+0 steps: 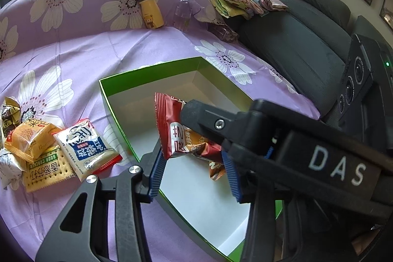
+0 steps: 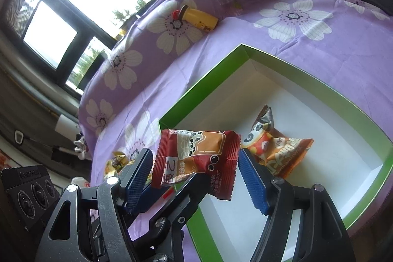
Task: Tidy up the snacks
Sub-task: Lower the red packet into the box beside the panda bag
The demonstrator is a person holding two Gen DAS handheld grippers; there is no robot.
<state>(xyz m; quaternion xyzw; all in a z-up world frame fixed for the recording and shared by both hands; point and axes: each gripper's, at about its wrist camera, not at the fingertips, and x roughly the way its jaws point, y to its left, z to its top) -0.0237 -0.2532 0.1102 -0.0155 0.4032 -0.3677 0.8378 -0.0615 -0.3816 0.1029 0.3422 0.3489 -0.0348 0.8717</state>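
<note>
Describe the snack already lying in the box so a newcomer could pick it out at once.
Find the green-rimmed box with the white floor on the purple flowered sheet. The orange packet lies on that floor. Its panda face sets it apart from the red packet between the fingers of the right gripper.

The carrying surface is covered with a purple cloth [image 1: 147,48] printed with white flowers; what is under it, a bed or a sofa, I cannot tell. On it stands a green box [image 1: 118,102], open, white inside. To its left lies a heap of snack packets [image 1: 49,151], overlapping each other. At the back, a yellow bottle [image 1: 151,11] and a clear water bottle [image 1: 183,11] lean against the raised cloth.
</note>
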